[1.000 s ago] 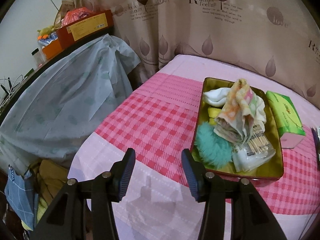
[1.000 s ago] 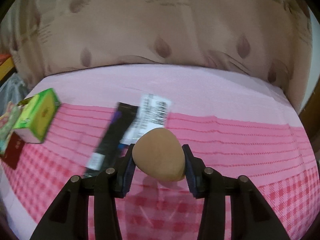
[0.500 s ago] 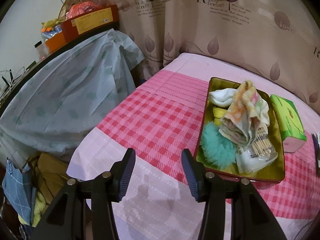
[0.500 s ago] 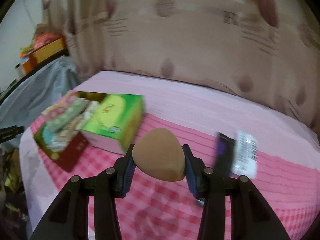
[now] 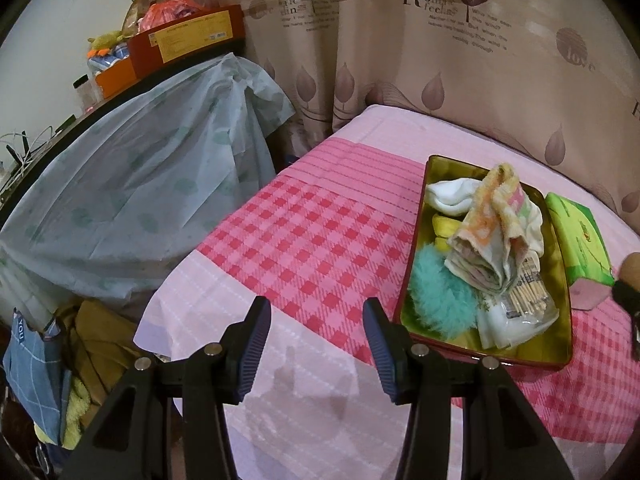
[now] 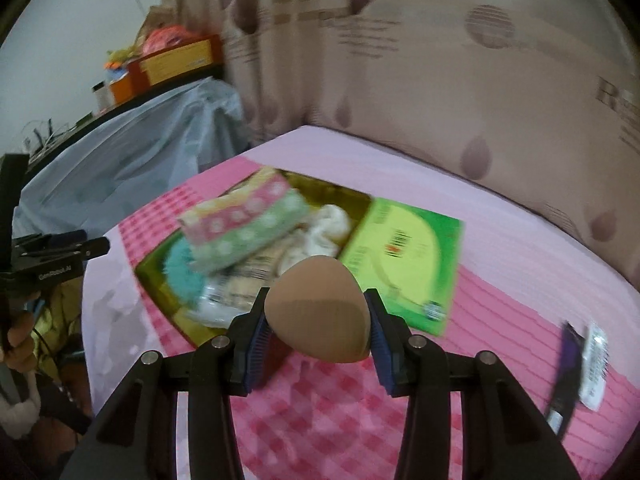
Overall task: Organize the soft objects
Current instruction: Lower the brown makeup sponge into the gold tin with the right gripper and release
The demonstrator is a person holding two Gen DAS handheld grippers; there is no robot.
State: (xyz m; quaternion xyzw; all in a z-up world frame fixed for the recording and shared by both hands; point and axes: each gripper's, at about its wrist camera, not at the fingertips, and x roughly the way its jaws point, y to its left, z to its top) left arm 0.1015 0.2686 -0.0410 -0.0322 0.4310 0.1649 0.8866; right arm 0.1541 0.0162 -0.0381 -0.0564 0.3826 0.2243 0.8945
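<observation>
My right gripper (image 6: 316, 338) is shut on a tan egg-shaped makeup sponge (image 6: 316, 312), held above the pink checked bed in front of the gold tray (image 6: 154, 270). The tray (image 5: 560, 360) holds a folded colourful towel (image 5: 496, 224), a white cloth (image 5: 448, 196), a teal fluffy puff (image 5: 440, 300), yellow pieces and a plastic bag of sticks (image 5: 524, 296). My left gripper (image 5: 316, 344) hangs open and empty over the bed's near left corner, left of the tray. At the left wrist view's right edge the sponge (image 5: 631, 266) peeks in.
A green tissue box (image 6: 404, 256) lies right of the tray. A dark packet (image 6: 564, 372) and a white labelled packet (image 6: 594, 364) lie further right. A leaf-print curtain (image 5: 440, 40) hangs behind the bed; a covered shelf (image 5: 132, 184) stands to the left.
My right gripper swung left with the sponge, from over the packets to in front of the tray and tissue box. It now shows at the left view's right edge. The left gripper barely moved.
</observation>
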